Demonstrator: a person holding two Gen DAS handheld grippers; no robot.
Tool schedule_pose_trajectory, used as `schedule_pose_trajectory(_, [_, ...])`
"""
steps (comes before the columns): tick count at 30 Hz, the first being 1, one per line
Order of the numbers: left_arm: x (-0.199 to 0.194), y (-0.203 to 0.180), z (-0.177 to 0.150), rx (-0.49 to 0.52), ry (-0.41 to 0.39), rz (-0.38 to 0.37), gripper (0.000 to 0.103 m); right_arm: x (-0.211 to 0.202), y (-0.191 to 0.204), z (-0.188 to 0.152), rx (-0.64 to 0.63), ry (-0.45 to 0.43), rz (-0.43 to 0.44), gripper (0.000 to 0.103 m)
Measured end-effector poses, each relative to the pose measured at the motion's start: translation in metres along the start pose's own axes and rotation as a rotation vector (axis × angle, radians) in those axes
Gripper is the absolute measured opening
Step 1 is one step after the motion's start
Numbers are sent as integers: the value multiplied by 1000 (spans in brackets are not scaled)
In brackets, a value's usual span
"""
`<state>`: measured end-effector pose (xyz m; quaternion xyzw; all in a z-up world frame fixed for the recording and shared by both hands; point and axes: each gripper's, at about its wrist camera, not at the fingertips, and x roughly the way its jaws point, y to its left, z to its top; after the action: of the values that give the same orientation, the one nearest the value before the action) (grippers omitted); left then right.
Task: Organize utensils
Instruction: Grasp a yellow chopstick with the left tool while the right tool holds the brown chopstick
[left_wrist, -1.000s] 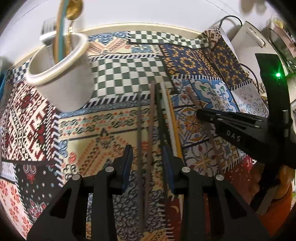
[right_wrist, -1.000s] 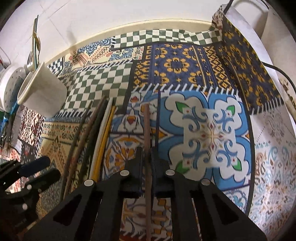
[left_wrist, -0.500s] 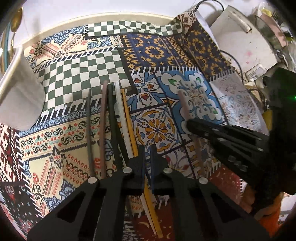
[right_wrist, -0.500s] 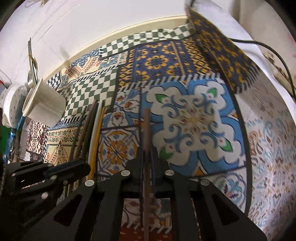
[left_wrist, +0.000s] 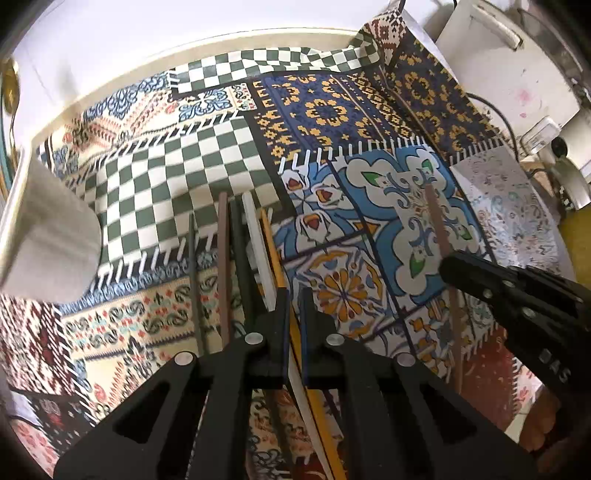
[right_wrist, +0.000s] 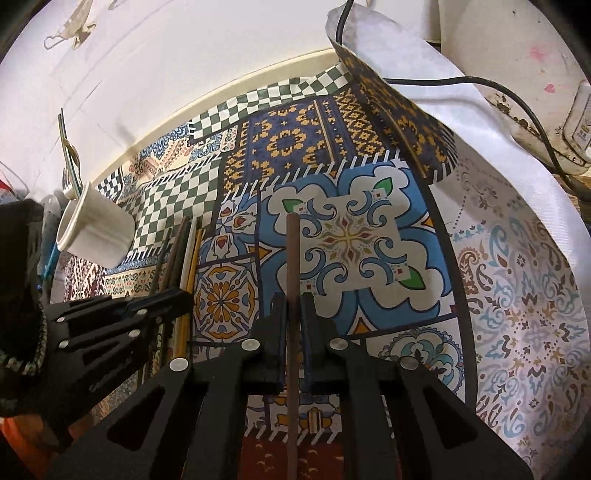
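Note:
Several chopsticks lie side by side on the patterned cloth: a dark thin one (left_wrist: 192, 273), a brown one (left_wrist: 223, 266), a black one (left_wrist: 240, 258), a white one (left_wrist: 258, 243) and a yellow one (left_wrist: 275, 258). My left gripper (left_wrist: 293, 306) hovers just over the yellow one with jaws nearly together and nothing visibly between them. My right gripper (right_wrist: 293, 314) is shut on a brown chopstick (right_wrist: 293, 258) and holds it above the cloth; it also shows in the left wrist view (left_wrist: 436, 229). A white utensil cup (right_wrist: 94, 232) holds forks at the left.
The cloth's right edge (right_wrist: 399, 107) curls up against a white appliance (left_wrist: 506, 62) with a black cable (right_wrist: 480, 83). A white wall runs along the back. The left gripper's body (right_wrist: 110, 332) sits close to the right one.
The left gripper closed and swung right, from over the dark and brown chopsticks to above the yellow one. The right gripper lifted its brown chopstick up and away from the cloth.

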<state>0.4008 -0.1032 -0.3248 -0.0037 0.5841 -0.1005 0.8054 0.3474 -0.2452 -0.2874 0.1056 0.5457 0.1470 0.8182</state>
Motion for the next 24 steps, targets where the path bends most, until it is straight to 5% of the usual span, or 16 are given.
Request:
schedule_pose_trajectory(15, [3, 2, -10, -78, 111, -26, 4, -19, -7, 3, 26, -45, 11, 7])
schedule_pose_trajectory(24, [9, -2, 3, -42, 78, -63, 4, -19, -3, 6, 16, -52, 18, 7])
